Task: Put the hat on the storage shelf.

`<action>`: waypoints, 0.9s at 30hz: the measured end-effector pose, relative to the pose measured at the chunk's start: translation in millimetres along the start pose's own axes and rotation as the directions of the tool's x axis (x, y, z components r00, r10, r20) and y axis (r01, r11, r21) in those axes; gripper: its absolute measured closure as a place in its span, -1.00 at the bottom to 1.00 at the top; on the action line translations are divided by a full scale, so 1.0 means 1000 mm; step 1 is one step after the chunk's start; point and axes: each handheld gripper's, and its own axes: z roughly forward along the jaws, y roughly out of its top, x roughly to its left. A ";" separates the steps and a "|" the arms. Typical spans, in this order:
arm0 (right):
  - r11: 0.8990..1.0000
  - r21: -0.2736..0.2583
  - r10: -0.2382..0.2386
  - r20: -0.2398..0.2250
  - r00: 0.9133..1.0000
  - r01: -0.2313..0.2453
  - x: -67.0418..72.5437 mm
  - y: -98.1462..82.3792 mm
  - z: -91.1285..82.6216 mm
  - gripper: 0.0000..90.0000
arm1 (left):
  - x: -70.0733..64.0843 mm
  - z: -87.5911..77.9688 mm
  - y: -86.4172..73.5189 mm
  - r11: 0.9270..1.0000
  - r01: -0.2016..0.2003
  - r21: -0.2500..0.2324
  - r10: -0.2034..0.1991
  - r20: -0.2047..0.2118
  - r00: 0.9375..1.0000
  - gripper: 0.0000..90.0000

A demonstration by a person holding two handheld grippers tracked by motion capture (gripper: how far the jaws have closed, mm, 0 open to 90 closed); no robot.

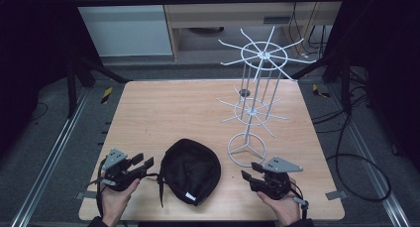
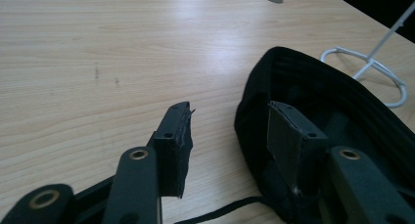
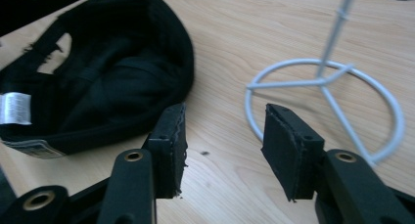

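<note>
A black cap point(image 1: 190, 170) lies upside down on the wooden table point(image 1: 173, 108), near the front edge, with a white label showing inside it point(image 3: 14, 109). My left gripper point(image 1: 144, 160) rests just left of the cap and is open. In the left gripper view its jaws point(image 2: 228, 109) stand apart; one is over bare wood, the other in front of the cap's hollow point(image 2: 318, 97). My right gripper point(image 1: 249, 170) sits just right of the cap, open with nothing between its jaws point(image 3: 222, 109). The cap point(image 3: 112, 62) lies to its left.
A white wire rack point(image 1: 265, 54) with two tiers of spokes stands on the right half of the table. Its ring base point(image 3: 303, 61) lies just ahead of the right gripper. A dark round hole point(image 1: 243, 92) sits in the tabletop behind the rack.
</note>
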 end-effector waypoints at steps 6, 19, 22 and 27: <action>1.000 -0.002 -0.030 -0.042 0.999 0.030 0.017 0.014 0.013 0.21 | -0.009 0.003 0.001 1.000 -0.010 0.017 0.010 0.024 1.000 0.21; 0.997 0.033 -0.066 -0.050 0.997 0.068 0.036 0.034 0.054 0.09 | -0.023 0.023 -0.003 0.994 -0.056 0.093 0.053 0.026 0.998 0.25; 0.996 0.048 -0.067 -0.039 0.997 0.069 0.036 0.035 0.065 0.08 | -0.023 0.029 -0.005 0.991 -0.057 0.121 0.054 0.031 0.998 0.28; 0.994 0.086 -0.057 -0.028 0.998 0.060 0.034 0.032 0.080 0.07 | -0.023 0.039 -0.008 0.983 -0.061 0.176 0.057 0.029 0.998 0.45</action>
